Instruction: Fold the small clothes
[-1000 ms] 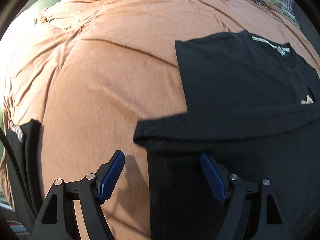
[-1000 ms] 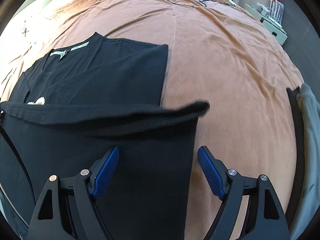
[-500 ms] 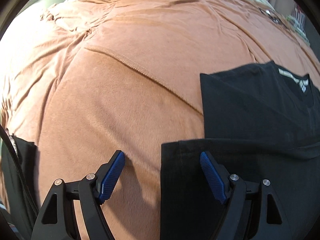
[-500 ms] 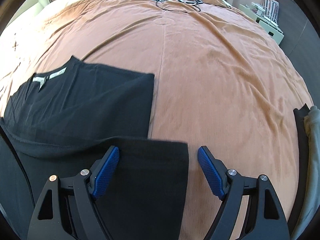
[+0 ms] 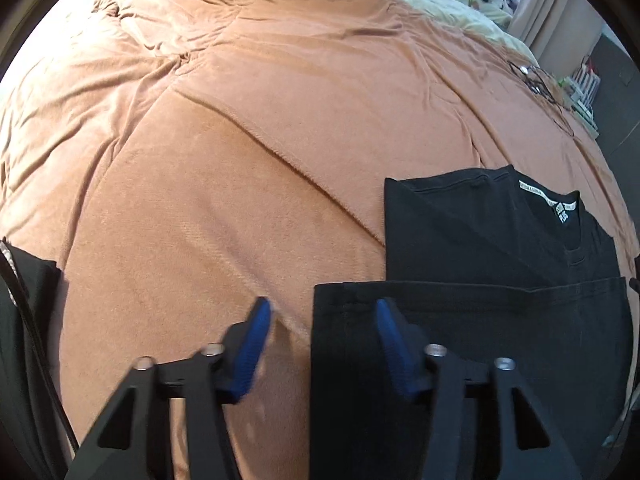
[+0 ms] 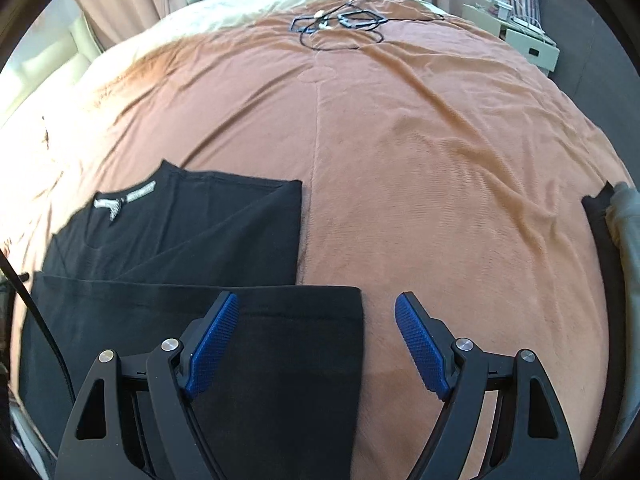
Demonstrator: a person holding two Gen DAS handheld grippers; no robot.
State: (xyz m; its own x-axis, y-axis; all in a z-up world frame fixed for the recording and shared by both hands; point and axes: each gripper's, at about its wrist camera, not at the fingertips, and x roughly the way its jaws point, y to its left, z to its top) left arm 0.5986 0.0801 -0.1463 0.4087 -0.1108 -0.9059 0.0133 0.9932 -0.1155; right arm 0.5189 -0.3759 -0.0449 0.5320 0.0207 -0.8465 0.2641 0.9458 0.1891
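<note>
A black T-shirt (image 5: 480,248) lies on the orange-brown bedspread (image 5: 240,160), sides folded in, white collar label (image 5: 556,206) at the far end. Its lower part is folded up and lies flat across the near half. My left gripper (image 5: 322,332) is open and empty above the shirt's near left corner. In the right wrist view the same shirt (image 6: 192,232) lies left of centre. My right gripper (image 6: 316,332) is open and empty above the shirt's near right corner (image 6: 352,296).
Black cables (image 6: 340,24) lie at the bedspread's (image 6: 440,160) far end. Dark and grey clothes (image 6: 612,240) sit at the right edge, and another dark garment (image 5: 24,320) at the left edge. A white cabinet (image 6: 516,36) stands beyond the bed.
The shirt's raised bottom edge has come down and now lies flat over the near half. Both grippers have pulled back toward the near edge. The left jaws have narrowed a little.
</note>
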